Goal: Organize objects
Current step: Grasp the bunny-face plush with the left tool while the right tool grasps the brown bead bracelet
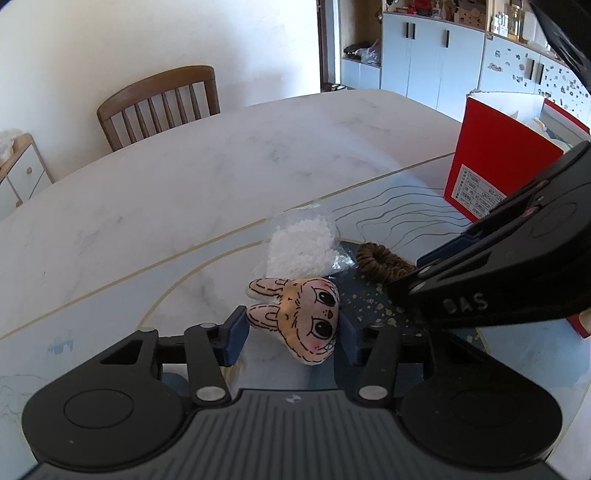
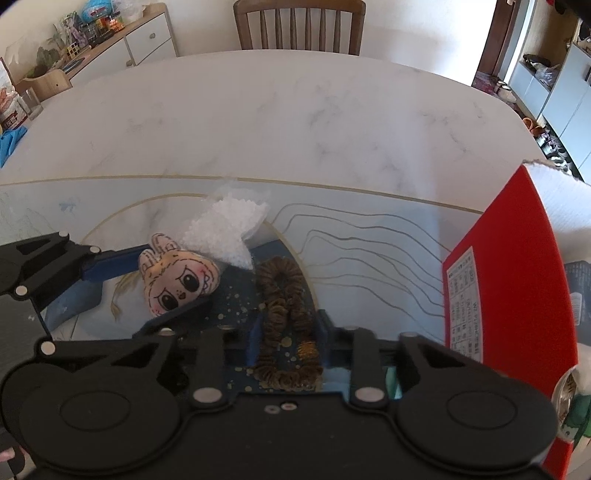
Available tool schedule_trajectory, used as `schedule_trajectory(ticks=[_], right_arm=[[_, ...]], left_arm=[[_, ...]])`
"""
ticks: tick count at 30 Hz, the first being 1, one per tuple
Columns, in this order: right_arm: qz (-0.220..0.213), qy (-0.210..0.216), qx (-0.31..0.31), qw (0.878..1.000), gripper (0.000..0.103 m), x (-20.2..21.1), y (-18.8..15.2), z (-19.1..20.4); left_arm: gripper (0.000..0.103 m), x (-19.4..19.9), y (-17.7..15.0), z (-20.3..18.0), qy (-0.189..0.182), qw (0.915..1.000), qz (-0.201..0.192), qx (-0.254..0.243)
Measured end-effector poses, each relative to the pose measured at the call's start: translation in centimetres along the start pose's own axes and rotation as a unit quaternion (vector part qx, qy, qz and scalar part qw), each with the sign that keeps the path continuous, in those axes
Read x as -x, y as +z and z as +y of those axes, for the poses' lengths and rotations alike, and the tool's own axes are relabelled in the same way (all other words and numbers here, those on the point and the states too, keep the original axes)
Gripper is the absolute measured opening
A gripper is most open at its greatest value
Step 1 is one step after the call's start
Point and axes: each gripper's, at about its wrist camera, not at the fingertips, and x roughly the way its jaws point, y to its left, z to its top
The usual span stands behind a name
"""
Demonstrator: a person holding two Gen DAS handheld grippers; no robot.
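Observation:
A pink plush bunny head [image 1: 306,317] with big black eyes lies on the printed table mat [image 1: 399,206]. My left gripper [image 1: 291,326] has its blue pads against both sides of the bunny, shut on it. In the right wrist view the same bunny [image 2: 177,280] sits between the left gripper's blue fingers [image 2: 110,260]. A brown scrunchie [image 2: 284,295] lies squeezed long and narrow between the pads of my right gripper [image 2: 290,334], which is shut on it. From the left wrist view the scrunchie [image 1: 380,260] shows at the right gripper's tips.
A clear bag of white pellets [image 2: 225,229] lies just behind the bunny, touching it. An open red box [image 2: 509,258] stands at the right, with a can [image 2: 567,400] near its front corner. The white marble table [image 2: 295,122] stretches back to a wooden chair [image 2: 299,26].

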Motion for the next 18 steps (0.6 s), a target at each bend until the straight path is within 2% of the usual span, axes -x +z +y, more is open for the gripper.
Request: schedule_trajectory(ticks=[2,4,18], right_arm=[[-0.006,0.000,-0.006,1.000,0.016,0.2,-0.2,0.0],[-0.014,0.001,-0.011,1.000,0.015,0.6,-0.4,-0.1],[-0.065,0.038,-0.054,0.996,0.013,7.2,-2.9,-0.2]], left_arm=[[0.049,0.2,-0.1,0.3,-0.001,1.0000,0.000,0.005],[0.048,0.5,-0.2,0.6,-0.005,0.9999,0.001,0.010],[0.048,5.5,-0.5,1.8,-0.037,0.9985,0.014,0.039]])
